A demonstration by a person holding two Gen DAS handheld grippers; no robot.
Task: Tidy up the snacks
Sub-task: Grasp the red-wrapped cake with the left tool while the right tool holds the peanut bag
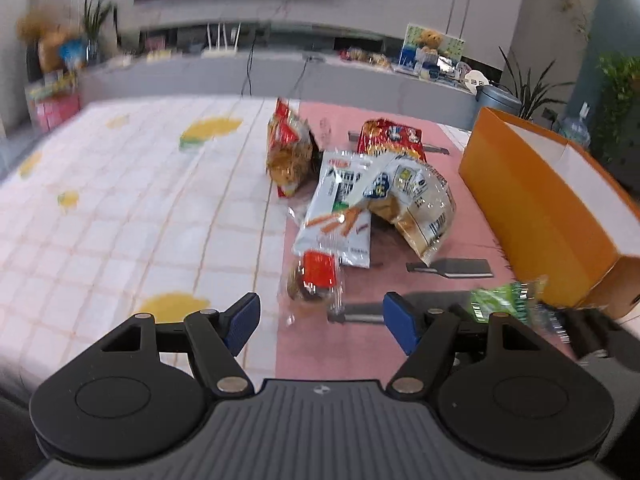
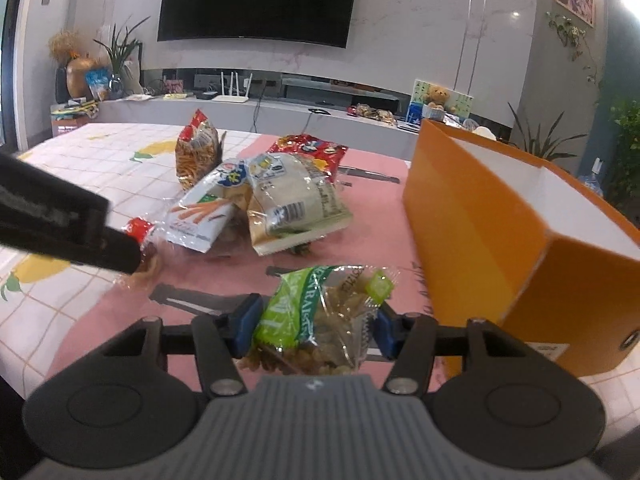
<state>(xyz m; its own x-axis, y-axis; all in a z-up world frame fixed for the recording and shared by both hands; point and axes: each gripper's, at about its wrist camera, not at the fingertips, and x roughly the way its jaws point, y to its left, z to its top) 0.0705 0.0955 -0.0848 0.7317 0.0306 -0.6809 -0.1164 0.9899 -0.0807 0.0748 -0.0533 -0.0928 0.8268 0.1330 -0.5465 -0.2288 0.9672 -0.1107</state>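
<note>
My right gripper (image 2: 316,326) is shut on a green-labelled clear bag of raisins (image 2: 320,320), lifted a little off the pink mat beside the orange box (image 2: 480,232). That same raisin bag (image 1: 506,300) shows at the lower right of the left wrist view. My left gripper (image 1: 322,322) is open with nothing between its blue pads, just short of a small clear packet with a red label (image 1: 316,280). Behind it lies a pile: a white carrot-stick bag (image 1: 340,208), a clear bread-snack bag (image 1: 416,204) and two red bags (image 1: 288,148), (image 1: 390,138).
The orange box (image 1: 532,204) is open on top with a white inside and stands at the right of the table. A pink mat (image 2: 372,240) covers the right part; a checked cloth with lemon prints (image 1: 140,208) covers the left. Plants and a TV shelf stand beyond.
</note>
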